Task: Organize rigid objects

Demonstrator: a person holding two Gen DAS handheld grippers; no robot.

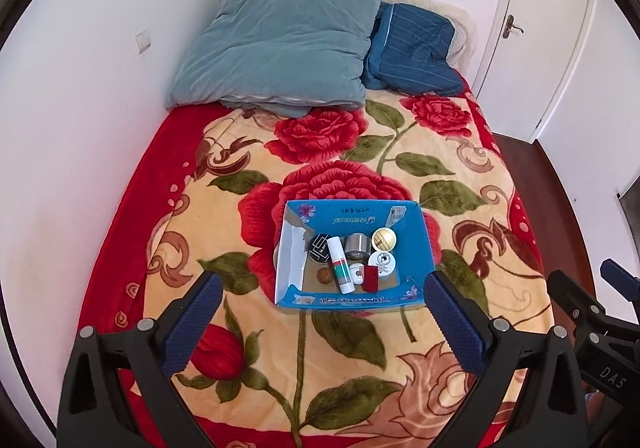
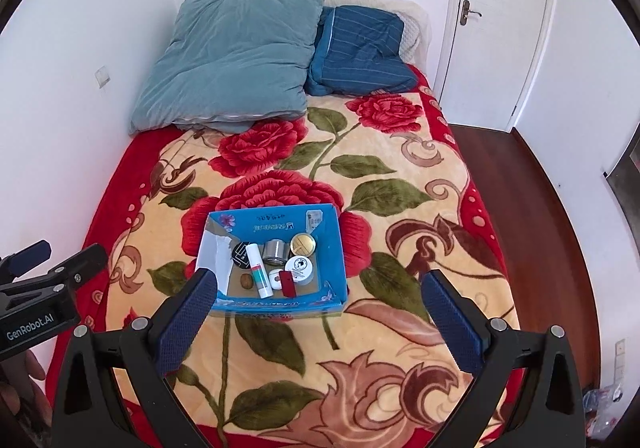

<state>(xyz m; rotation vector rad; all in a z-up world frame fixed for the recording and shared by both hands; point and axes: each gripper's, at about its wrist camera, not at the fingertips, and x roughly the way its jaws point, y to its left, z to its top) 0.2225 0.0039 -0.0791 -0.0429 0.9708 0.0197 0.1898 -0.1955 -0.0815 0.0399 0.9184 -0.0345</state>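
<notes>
From the left wrist view, the left gripper hangs above the bed with its fingers spread wide and nothing between them, the rose-patterned blanket filling the gap. The blue box sits on the blanket just past the fingertips, at about 12 o'clock from the gripper, and everything to be sorted lies inside it: a white tube lying lengthwise near the centre, a black round tin at its 10 o'clock, a silver can at its 1 o'clock, a gold-lidded jar at 2 o'clock, a white round tin at 3 o'clock, a small white jar and a red rectangular item close together at 4 o'clock, and a brown walnut at 8 o'clock. A teal pillow and a dark blue striped pillow lie at the far end of the bed, at 12 o'clock. The right gripper pokes in at 3 o'clock, its fingers apart. From the right wrist view, the right gripper likewise has its fingers spread and empty, with the blue box at about 11 o'clock, its near left corner behind the left-hand finger. The left gripper enters at 9 o'clock, fingers parted. A white door stands at 1 o'clock, beside the dark wood floor.
</notes>
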